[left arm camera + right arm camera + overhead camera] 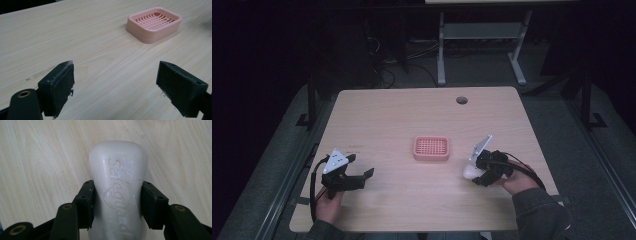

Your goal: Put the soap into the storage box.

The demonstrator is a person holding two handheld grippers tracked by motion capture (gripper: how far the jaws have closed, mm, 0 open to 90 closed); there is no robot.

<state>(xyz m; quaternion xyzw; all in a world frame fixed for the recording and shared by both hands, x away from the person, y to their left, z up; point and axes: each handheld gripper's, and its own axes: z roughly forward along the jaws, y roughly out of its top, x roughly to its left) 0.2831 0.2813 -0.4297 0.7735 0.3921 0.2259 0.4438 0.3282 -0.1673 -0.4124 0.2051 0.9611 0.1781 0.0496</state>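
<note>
Gripping the white soap bar [117, 192], my right gripper [117, 203] presses both sides. My left gripper [115, 87] gapes wide, holding nothing, short of the pink soap dish [154, 23].

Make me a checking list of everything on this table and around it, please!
Surface: light wooden table, round hole near its far edge.
Job's things: white embossed bar of soap gripped by the right gripper; pink plastic soap dish with a grid bottom mid-table, with nothing in it.
Clutter: nothing seen.
Grippers: right gripper shut on the soap, pads pressing both sides; left gripper open over bare wood, holding nothing.
Cables: black cable loops from the right gripper; another black cable trails from the left gripper.
Surroundings: dark room, white legs of another table behind, wires on the floor.
</note>
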